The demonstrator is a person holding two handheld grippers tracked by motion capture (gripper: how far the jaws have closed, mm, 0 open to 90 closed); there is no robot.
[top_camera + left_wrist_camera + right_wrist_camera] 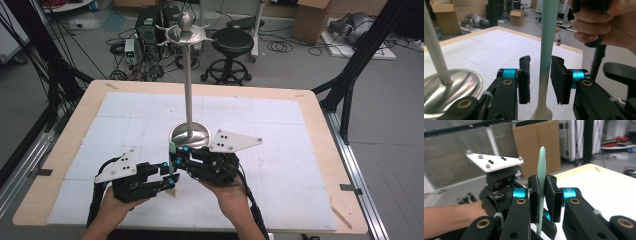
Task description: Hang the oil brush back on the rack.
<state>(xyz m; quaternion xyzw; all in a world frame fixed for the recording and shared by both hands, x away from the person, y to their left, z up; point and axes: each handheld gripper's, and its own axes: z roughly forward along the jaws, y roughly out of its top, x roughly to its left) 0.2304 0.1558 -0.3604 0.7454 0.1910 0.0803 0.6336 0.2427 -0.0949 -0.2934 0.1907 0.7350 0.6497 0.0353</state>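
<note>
On the white-tiled desk point(280, 115), the right claw point(542, 195) is clamping the slim mint-green spatula point(541, 170) while the left claw point(540, 75) is standing apart around it, handover nearly complete, tall steel stand point(189, 90) awaiting.

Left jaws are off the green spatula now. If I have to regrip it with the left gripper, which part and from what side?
Take the spatula on its flat green shaft, just above the pale end. Come in as the left gripper already sits, pads facing the two flat faces, with gaps on both sides. The right gripper is clamped on it further along, so stay clear of that end. The shaft is slim, so centre it.
</note>
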